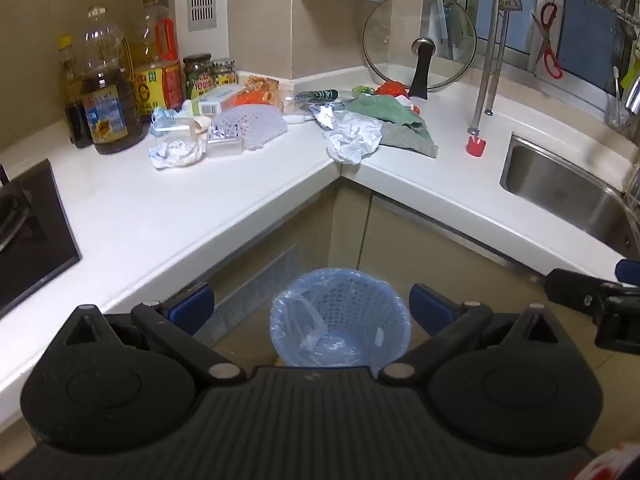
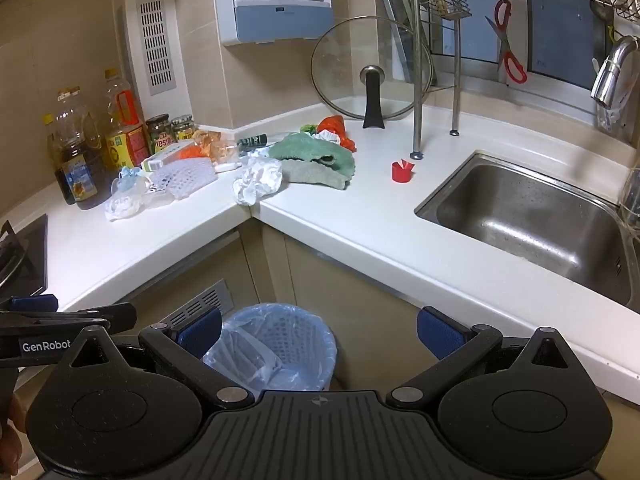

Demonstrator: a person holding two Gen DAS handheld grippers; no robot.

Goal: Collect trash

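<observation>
Both sets of jaws gape wide and empty, left gripper [image 1: 311,306] and right gripper [image 2: 319,330] hovering over the lined bin [image 1: 340,316] on the floor. Trash waits up on the counter [image 1: 160,208]: crumpled paper [image 1: 352,140] teeters at the corner edge, so a clumsy nudge could knock it floorward, missing the bin.
</observation>
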